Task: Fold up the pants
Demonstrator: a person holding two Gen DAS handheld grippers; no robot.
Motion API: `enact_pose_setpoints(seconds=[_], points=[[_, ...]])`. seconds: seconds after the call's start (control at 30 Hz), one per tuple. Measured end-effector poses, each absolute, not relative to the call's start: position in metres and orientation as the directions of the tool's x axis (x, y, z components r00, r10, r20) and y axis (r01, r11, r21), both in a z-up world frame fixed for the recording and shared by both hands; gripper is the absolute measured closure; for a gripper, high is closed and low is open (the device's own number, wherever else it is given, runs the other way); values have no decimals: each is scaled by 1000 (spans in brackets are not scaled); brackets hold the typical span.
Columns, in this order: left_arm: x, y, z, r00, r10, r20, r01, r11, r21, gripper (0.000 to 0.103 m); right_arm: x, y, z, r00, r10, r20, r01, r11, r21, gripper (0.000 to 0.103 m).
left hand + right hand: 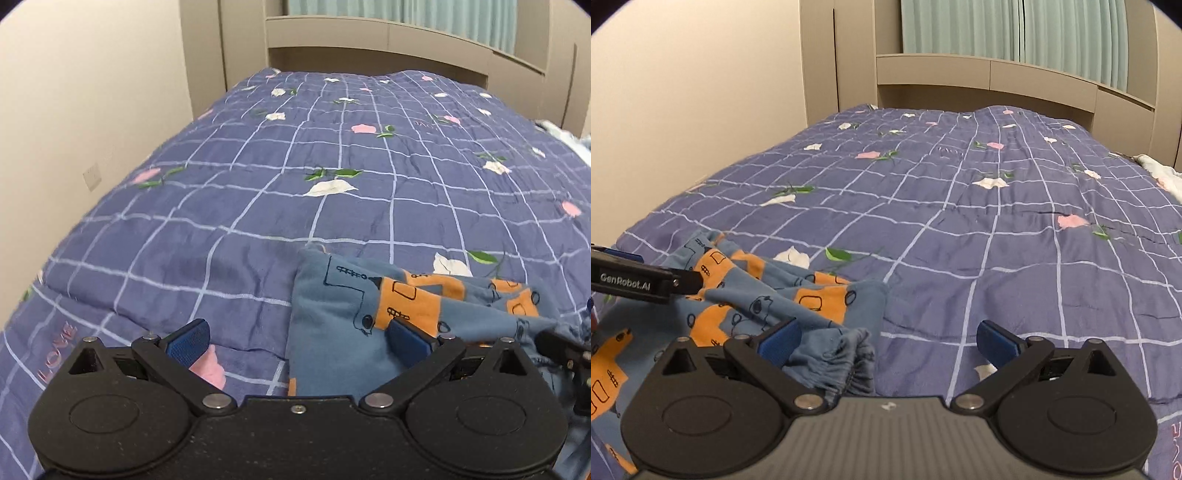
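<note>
While both spread, pants (343, 325) between left gripper (299, 338), right gripper (888, 338)

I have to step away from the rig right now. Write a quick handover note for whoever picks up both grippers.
Left gripper: open, holding nothing, low over the left edge of the pants.
Right gripper: open, holding nothing, with the gathered waistband between its fingers.
Pants: blue with orange patches, lying bunched and wrinkled on the near end of the checked quilt.
Done: no neat fold is visible.
Left: grip the pants, spread them flat, then fold.
</note>
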State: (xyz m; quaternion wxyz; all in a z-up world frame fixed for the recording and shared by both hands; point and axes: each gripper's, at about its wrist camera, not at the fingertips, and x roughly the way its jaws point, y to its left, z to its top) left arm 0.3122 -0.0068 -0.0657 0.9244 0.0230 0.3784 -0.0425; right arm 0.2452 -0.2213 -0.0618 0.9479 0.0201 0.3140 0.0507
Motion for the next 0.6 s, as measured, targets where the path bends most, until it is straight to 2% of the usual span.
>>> enact_pose_setpoints(seconds=[0.3, 0.6], points=[[287, -5, -46, 722, -28, -692, 75, 996, 38, 1, 216, -228, -42, 826, 140, -546, -93, 989, 113, 0], [238, -4, -41, 694, -19, -720, 93, 994, 64, 1, 172, -226, -51, 785, 168, -596, -134, 986, 101, 0]])
